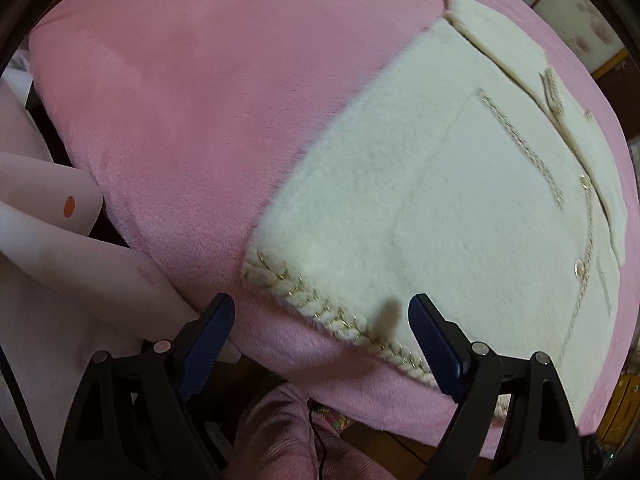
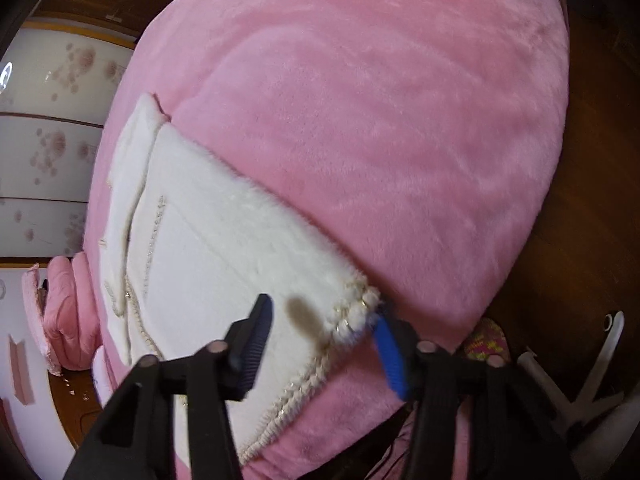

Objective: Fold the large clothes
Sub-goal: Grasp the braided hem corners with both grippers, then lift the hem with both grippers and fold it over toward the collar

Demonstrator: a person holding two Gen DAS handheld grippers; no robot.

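Observation:
A cream fluffy jacket (image 1: pixel 400 200) with gold-chain braid trim and buttons lies flat on a pink plush bed cover (image 1: pixel 180 100). Its braided hem (image 1: pixel 280 280) runs along the near edge of the bed. My left gripper (image 1: pixel 320 304) hangs open just above that hem, one finger off the hem's left corner and the other over the cloth. In the right wrist view the jacket (image 2: pixel 220 248) stretches away to the left. My right gripper (image 2: pixel 322 312) straddles the hem's other corner (image 2: pixel 360 308): the blue right pad touches the braid, while the left finger hovers over the cloth and casts a shadow.
White rolled bedding with an orange dot (image 1: pixel 48 200) lies left of the bed. A person's pink-clad leg (image 1: pixel 280 432) shows below the left gripper. A flower-patterned wardrobe (image 2: pixel 48 120), folded pink bedding (image 2: pixel 68 312), wooden floor (image 2: pixel 580 240), a colourful slipper (image 2: pixel 488 340) and a white chair base (image 2: pixel 580 380) surround the bed.

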